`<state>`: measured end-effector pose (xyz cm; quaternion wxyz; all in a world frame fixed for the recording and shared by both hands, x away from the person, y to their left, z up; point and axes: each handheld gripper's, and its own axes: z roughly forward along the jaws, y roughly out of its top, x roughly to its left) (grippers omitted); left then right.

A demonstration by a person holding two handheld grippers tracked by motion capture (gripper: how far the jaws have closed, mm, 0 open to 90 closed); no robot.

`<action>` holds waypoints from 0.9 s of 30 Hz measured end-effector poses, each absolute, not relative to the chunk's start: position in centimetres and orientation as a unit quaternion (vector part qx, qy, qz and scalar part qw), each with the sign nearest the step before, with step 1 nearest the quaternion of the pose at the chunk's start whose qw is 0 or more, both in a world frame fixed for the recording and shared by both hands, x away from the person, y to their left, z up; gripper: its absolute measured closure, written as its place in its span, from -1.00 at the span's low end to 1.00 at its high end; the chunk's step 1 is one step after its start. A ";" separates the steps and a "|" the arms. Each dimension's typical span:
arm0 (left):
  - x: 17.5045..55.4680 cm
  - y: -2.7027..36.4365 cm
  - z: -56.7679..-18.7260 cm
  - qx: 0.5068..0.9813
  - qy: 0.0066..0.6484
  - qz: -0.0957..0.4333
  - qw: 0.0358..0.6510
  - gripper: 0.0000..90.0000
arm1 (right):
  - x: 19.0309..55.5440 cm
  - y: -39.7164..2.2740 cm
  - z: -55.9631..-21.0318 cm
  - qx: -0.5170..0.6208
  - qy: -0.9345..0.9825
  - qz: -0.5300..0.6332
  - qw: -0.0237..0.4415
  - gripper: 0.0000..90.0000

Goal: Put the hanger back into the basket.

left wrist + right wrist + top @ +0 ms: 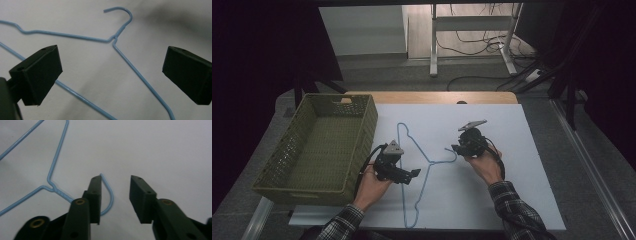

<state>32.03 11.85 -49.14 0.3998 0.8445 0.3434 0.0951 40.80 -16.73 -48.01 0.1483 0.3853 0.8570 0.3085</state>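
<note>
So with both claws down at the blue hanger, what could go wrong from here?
1. The right claw has the hanger's hook between its jaws, but the pads do not yet press it; the thin wire lies flat on the white table, so the closing pads may slide over it or push it away.
2. The left claw stands wide open over the blue hanger; lifting by the hook alone could let the frame swing toward the green basket.
</note>
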 end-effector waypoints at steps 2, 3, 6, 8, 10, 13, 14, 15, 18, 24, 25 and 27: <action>32.0 11.7 -49.3 0.846 0.343 0.093 0.397 -0.94 | 41.1 -16.5 -48.5 0.381 0.861 0.307 0.142 0.51; 32.0 11.6 -49.4 0.846 0.344 0.091 0.397 -0.94 | 41.2 -16.4 -48.8 0.380 0.862 0.304 0.141 0.54; 32.0 11.3 -49.5 0.849 0.342 0.091 0.393 -0.94 | 41.5 -16.1 -49.5 0.373 0.868 0.296 0.138 0.62; 31.9 11.1 -49.6 0.850 0.341 0.091 0.391 -0.94 | 41.6 -15.9 -50.1 0.369 0.873 0.288 0.137 0.68; 31.8 10.9 -49.7 0.852 0.339 0.092 0.387 -0.94 | 41.7 -15.9 -50.3 0.367 0.875 0.283 0.141 0.70; 31.8 10.6 -49.8 0.855 0.337 0.090 0.384 -0.94 | 41.9 -16.0 -50.9 0.370 0.877 0.276 0.134 0.75; 31.8 10.6 -49.8 0.855 0.337 0.090 0.384 -0.94 | 42.0 -16.0 -51.0 0.366 0.880 0.271 0.133 0.79; 31.8 10.6 -49.8 0.856 0.337 0.089 0.383 -0.94 | 42.0 -15.9 -51.2 0.366 0.882 0.267 0.129 0.83; 31.8 10.4 -49.8 0.854 0.340 0.086 0.383 -0.94 | 41.9 -15.7 -51.1 0.361 0.885 0.263 0.132 0.92; 31.9 10.3 -49.9 0.853 0.350 0.063 0.382 -0.94 | 41.5 -15.8 -49.7 0.356 0.879 0.282 0.146 0.93; 32.1 10.2 -50.0 0.851 0.354 0.046 0.385 -0.94 | 41.4 -15.8 -49.4 0.355 0.878 0.285 0.148 0.93; 32.2 10.0 -50.1 0.853 0.354 0.036 0.381 -0.94 | 41.3 -15.7 -49.2 0.357 0.876 0.287 0.149 0.93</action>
